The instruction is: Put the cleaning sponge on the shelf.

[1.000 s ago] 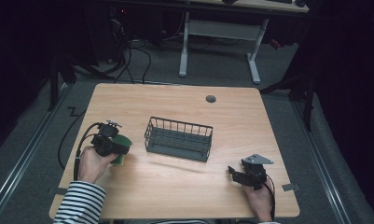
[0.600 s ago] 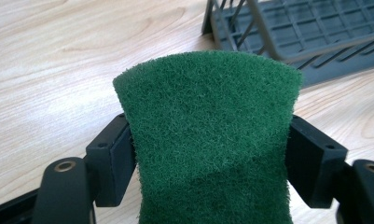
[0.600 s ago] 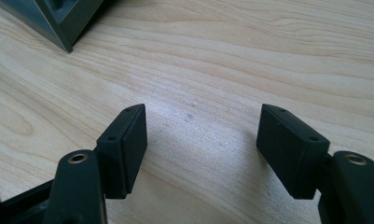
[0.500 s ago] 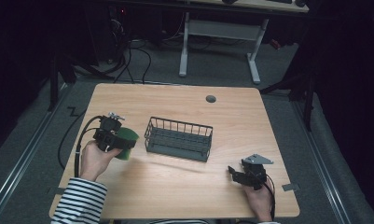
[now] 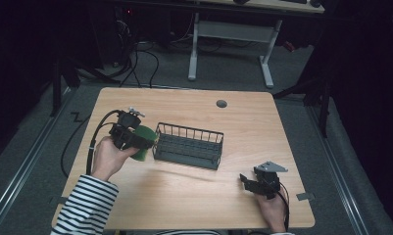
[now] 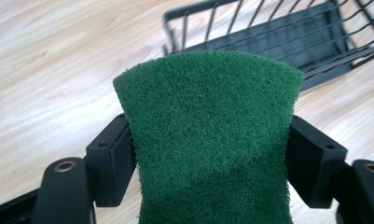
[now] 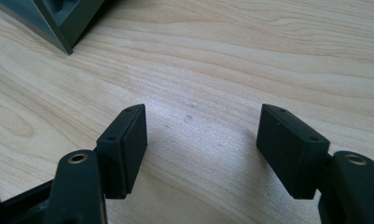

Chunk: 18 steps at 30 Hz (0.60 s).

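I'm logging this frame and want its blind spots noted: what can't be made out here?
- Lower end of the green scouring pad: cut off by the left gripper view's bottom edge.
- Wire basket inside: too small in the high view; the pad hides part in the left gripper view.
- Basket in the right gripper view: just a corner, cut by the edge.

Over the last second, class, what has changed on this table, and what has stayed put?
The left gripper, shut on the green sponge, has carried it to the right, up to the basket's left end. The sponge is not yet inside. Nothing was let go. The basket has not moved, and the right gripper stays open near the table's front right corner.
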{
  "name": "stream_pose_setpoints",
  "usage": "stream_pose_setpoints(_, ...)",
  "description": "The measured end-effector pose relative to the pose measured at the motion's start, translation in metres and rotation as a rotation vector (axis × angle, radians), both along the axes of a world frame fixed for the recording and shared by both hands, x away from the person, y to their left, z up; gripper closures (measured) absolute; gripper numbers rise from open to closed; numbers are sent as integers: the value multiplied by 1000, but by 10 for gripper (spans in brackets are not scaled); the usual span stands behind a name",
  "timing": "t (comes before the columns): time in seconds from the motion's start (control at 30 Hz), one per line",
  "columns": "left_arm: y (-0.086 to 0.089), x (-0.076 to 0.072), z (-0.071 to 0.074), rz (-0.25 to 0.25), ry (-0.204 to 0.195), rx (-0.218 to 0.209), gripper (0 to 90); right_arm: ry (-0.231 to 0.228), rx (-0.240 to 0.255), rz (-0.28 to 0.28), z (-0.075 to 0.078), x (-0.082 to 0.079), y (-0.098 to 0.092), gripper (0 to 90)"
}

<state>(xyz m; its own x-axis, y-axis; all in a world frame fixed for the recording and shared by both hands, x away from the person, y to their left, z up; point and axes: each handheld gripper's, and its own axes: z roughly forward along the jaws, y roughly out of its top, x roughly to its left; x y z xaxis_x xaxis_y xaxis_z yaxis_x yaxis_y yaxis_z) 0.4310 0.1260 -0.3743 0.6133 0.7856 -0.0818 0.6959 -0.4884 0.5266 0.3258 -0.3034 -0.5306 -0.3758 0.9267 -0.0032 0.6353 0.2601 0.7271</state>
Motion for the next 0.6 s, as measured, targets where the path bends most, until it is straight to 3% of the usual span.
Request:
stream_pose_setpoints(0.33,-36,14,20,-76,27,17,274,-1,-6,3,0,0,1,329)
stream_pose_setpoints(0.6,-68,36,25,-106,49,66,274,-1,-10,5,0,0,1,322)
